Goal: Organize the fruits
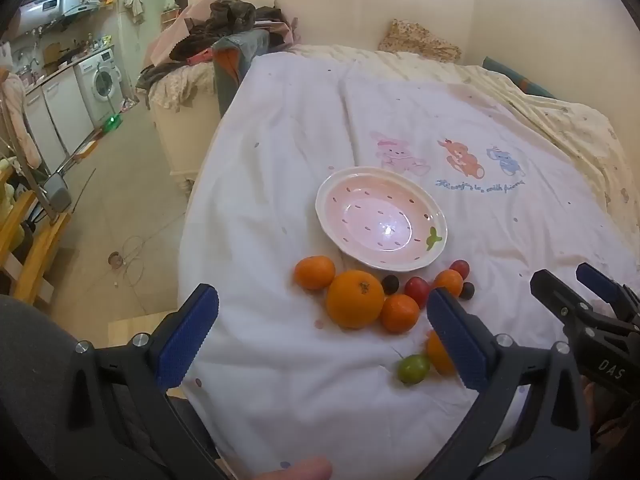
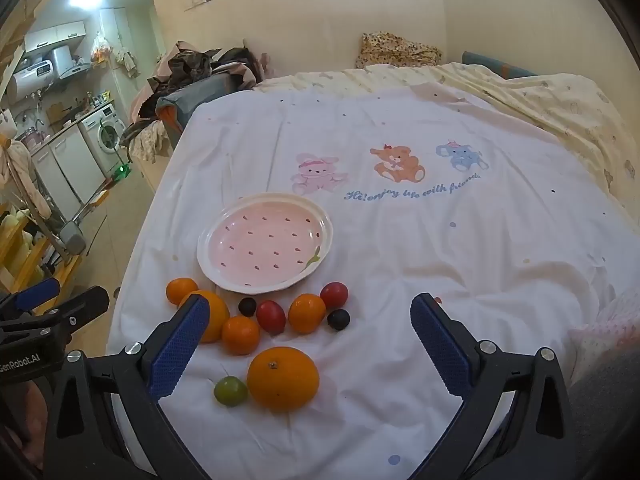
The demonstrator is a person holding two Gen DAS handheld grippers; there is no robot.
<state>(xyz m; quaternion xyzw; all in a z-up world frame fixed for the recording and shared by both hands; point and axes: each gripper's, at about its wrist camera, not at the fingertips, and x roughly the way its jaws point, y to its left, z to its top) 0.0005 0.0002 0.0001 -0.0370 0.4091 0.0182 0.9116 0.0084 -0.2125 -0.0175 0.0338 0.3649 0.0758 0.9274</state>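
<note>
Fruits: oranges (image 2: 283, 378), red tomatoes (image 2: 271, 317) and dark plums (image 2: 338, 319) are lying on the bed (image 2: 440, 248), just near of the plate (image 2: 224, 280).
Plate: it is sitting bare.
Left tongs (image 1: 320, 338): you are holding them wide open, gripping nothing.
Right tongs (image 2: 310, 346): you are holding them wide open too, over the near fruits.

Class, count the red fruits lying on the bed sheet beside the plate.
2. One red fruit lies between two small oranges; the other red fruit sits nearer the plate, right of them. None appears hidden.
</note>
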